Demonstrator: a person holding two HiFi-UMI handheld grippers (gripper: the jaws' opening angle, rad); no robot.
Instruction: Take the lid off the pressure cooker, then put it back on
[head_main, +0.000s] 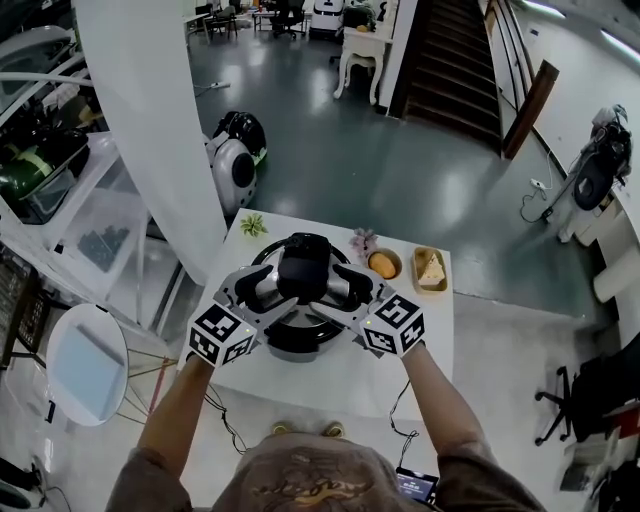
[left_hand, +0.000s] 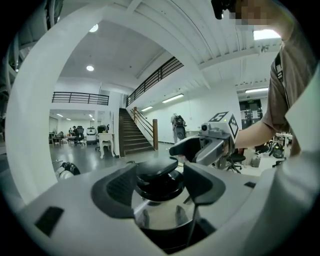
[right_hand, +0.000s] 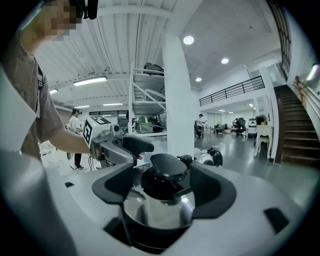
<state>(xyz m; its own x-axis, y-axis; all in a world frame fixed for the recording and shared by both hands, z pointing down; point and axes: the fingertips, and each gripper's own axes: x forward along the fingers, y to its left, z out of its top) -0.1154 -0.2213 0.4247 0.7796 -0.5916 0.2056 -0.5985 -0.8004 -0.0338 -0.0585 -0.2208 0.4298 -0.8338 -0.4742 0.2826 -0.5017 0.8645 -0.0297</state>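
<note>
Knob (head_main: 303, 262) of lid (right_hand: 157, 210) sits between spread, unclosed jaws of left gripper (left_hand: 161, 186) and right gripper (right_hand: 163, 187) — best to close evenly, lift level.

In my head view, my left hand-held gripper (head_main: 258, 288) and right hand-held gripper (head_main: 352, 288) covered both sides of the pressure cooker (head_main: 300, 338). What lay in the bowl (head_main: 399, 266) near the tabletop's (head_main: 340, 378) far right corner was too small to tell.

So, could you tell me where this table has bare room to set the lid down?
The table is bare along its near edge, in front of the pressure cooker, and at the right, nearer than the fruit bowl and cheese tray. The far edge is crowded.
</note>
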